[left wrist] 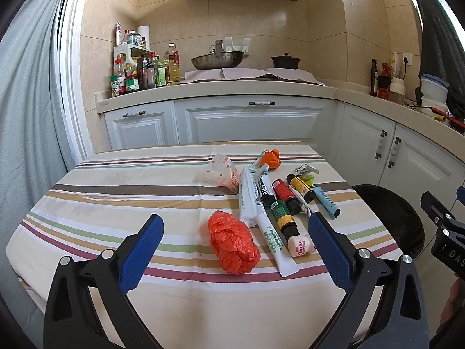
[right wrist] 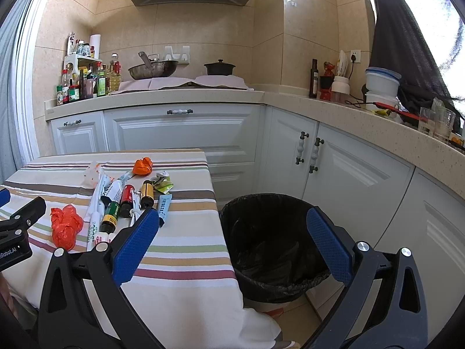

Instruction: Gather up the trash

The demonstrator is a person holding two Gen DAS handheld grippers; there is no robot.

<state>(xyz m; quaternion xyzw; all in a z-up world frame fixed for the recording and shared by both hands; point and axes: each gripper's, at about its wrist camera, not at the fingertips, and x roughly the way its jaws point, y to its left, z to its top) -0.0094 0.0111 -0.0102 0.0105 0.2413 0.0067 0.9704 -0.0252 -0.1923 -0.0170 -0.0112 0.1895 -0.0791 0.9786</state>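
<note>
A crumpled orange plastic bag lies on the striped tablecloth, just ahead of my open, empty left gripper. It also shows in the right wrist view. Behind it lie tubes, small bottles, a clear wrapper and a smaller orange wad. A bin with a black liner stands on the floor right of the table. My right gripper is open and empty, above the table's right edge and the bin.
White cabinets and a beige counter run behind and to the right. On the counter are sauce bottles, a wok, a black pot and glasses. A grey curtain hangs left.
</note>
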